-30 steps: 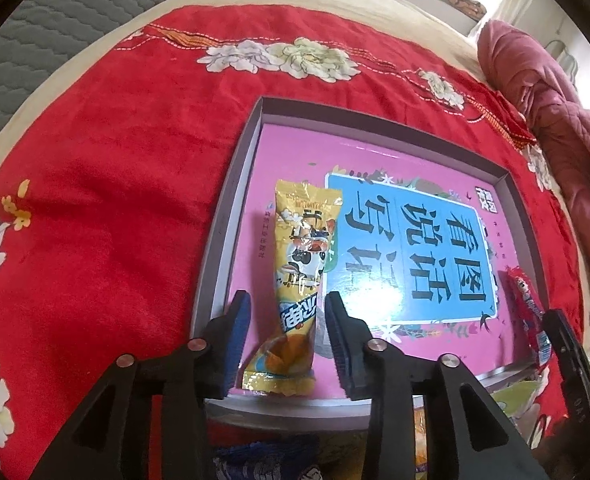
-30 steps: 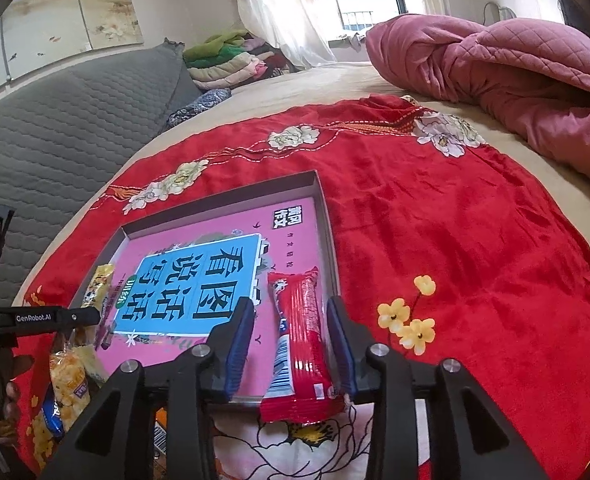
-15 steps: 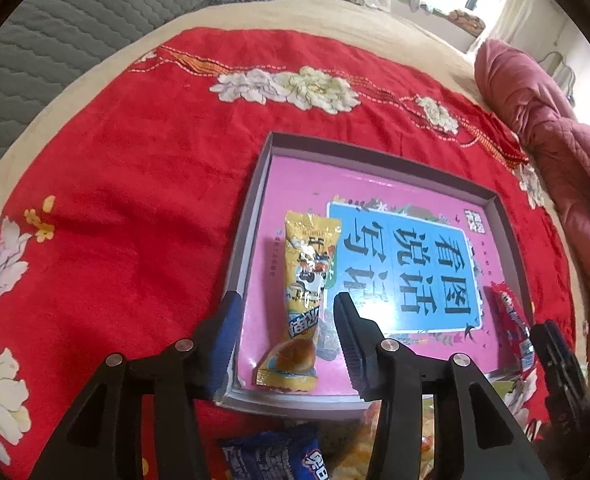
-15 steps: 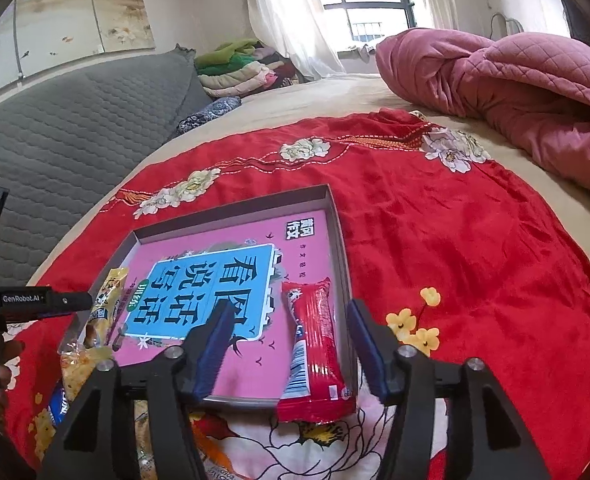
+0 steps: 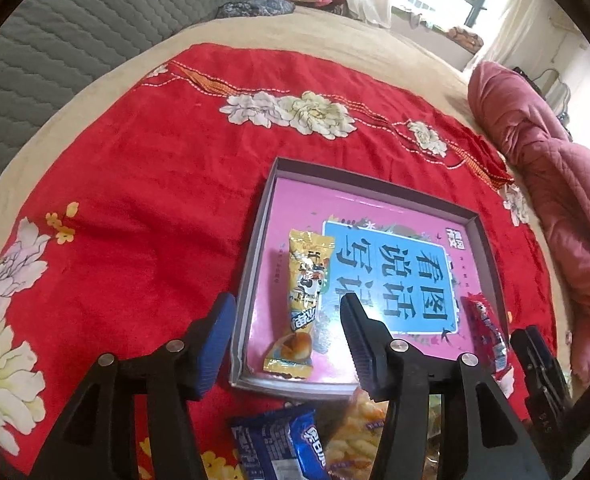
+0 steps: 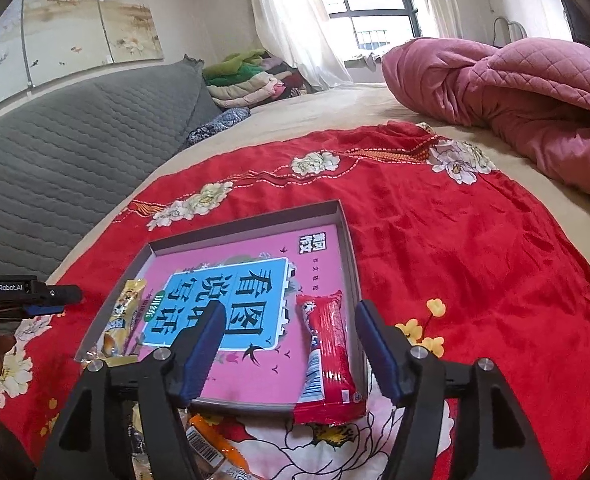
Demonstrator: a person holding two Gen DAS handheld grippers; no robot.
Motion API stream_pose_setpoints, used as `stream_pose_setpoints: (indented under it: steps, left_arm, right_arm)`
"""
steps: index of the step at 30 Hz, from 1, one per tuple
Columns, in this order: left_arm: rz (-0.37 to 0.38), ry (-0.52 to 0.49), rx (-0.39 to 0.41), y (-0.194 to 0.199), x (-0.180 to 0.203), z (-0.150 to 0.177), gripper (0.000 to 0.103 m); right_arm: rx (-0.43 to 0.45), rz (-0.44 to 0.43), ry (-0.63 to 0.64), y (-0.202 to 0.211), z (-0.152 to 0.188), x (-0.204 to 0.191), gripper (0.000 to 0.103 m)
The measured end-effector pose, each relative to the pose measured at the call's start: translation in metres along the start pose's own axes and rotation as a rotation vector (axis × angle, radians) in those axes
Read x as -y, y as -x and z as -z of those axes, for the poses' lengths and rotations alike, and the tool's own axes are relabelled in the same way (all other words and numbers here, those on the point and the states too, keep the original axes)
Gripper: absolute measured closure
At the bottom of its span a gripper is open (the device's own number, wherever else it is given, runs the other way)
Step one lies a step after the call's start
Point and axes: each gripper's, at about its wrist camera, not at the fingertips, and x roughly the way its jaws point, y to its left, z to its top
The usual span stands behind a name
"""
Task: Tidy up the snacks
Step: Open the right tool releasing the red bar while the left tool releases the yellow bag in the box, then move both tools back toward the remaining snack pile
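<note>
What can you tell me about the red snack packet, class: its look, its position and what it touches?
The red snack packet is a long, narrow, shiny wrapper that looks like plastic film, sealed and crimped at both ends, with a white barcode patch near its near end. It lies flat along the right side of the shallow box, on the pink printed sheet. Its near end hangs over the box's front rim onto the red flowered cloth. The right gripper is open around it without touching.
</note>
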Motion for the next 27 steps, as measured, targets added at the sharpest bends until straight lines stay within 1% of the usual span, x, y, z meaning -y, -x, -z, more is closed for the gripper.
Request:
stream_pose_setpoints:
  steps: [5, 12, 18, 22, 27]
  left_arm:
    - [0.019, 0.015, -0.006, 0.006, 0.000, 0.003, 0.046]
    - [0.020, 0.004, -0.011, 0.013, 0.005, 0.009, 0.045]
    - [0.028, -0.009, -0.020, 0.020, 0.007, 0.014, 0.045]
    - [0.020, -0.016, -0.026, 0.025, 0.006, 0.019, 0.045]
    - [0.000, 0.001, -0.033, 0.029, -0.004, 0.024, 0.045]
  right_arm:
    - [0.011, -0.008, 0.008, 0.003, -0.001, -0.003, 0.029]
    - [0.037, -0.039, 0.009, 0.011, -0.003, -0.004, 0.024]
    - [0.045, -0.056, 0.030, 0.016, -0.002, -0.009, 0.023]
    - [0.047, -0.065, 0.038, 0.019, -0.001, -0.011, 0.023]
    - [0.053, -0.073, 0.049, 0.023, 0.001, -0.014, 0.023]
